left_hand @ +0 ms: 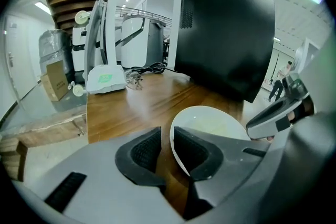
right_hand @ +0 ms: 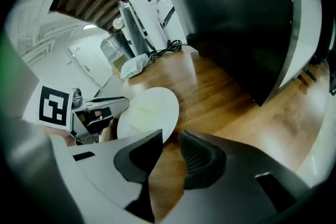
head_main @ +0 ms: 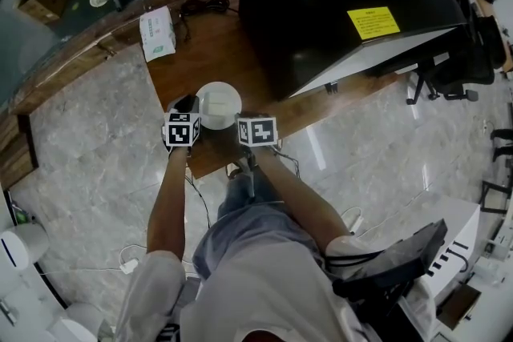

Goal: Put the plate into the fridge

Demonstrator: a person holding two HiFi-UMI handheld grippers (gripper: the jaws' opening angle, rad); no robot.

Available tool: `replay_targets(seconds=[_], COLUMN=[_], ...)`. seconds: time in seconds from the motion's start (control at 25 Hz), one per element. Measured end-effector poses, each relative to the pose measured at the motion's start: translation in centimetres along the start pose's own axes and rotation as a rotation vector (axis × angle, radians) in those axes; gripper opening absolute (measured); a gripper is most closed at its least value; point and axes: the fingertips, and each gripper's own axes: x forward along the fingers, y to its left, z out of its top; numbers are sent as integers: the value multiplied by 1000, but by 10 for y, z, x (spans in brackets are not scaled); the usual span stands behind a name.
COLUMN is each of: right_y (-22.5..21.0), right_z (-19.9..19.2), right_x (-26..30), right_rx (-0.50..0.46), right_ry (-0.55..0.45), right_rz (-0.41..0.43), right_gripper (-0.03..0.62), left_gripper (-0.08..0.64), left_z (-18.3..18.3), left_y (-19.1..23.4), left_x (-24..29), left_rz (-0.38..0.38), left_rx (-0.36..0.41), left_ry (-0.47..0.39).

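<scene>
A white plate (head_main: 218,104) (left_hand: 215,120) (right_hand: 149,110) lies near the front edge of the wooden table (head_main: 216,52). My left gripper (head_main: 194,110) (left_hand: 167,136) is at the plate's left rim. Its jaws stand a narrow gap apart, with the rim in the gap beside the right jaw and a strip of wood showing. My right gripper (head_main: 240,122) (right_hand: 171,139) is at the plate's right side, narrowly open, with only wood between its jaws. The black fridge (head_main: 337,4) (left_hand: 226,34) (right_hand: 236,23) stands behind the plate with its door closed.
A white box (head_main: 157,32) (left_hand: 105,80) and a coil of black cable (head_main: 204,6) sit at the back of the table. A black office chair (head_main: 457,60) stands to the right on the marble floor. White machines (left_hand: 142,39) stand beyond the table.
</scene>
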Motion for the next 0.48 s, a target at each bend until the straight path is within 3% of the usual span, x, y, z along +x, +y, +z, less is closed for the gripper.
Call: replay_targets(seconds=[0.16,0.32,0.48], right_y=[-2,-6,-5], right_z=[4,5,5], right_x=[8,15,18], right_rx=[82,140,187], right_ry=[-6,-1,-5], right_rz=[51,91,129], right_gripper=[98,98,95], left_gripper=[66,66,66], left_z=[2,-3,-4], left_y=[7,-5,-9], left_x=[5,15,17], left_rz=[-43,-158,-192], left_rx=[-62,-75,-88], left_ry=[2,79,104])
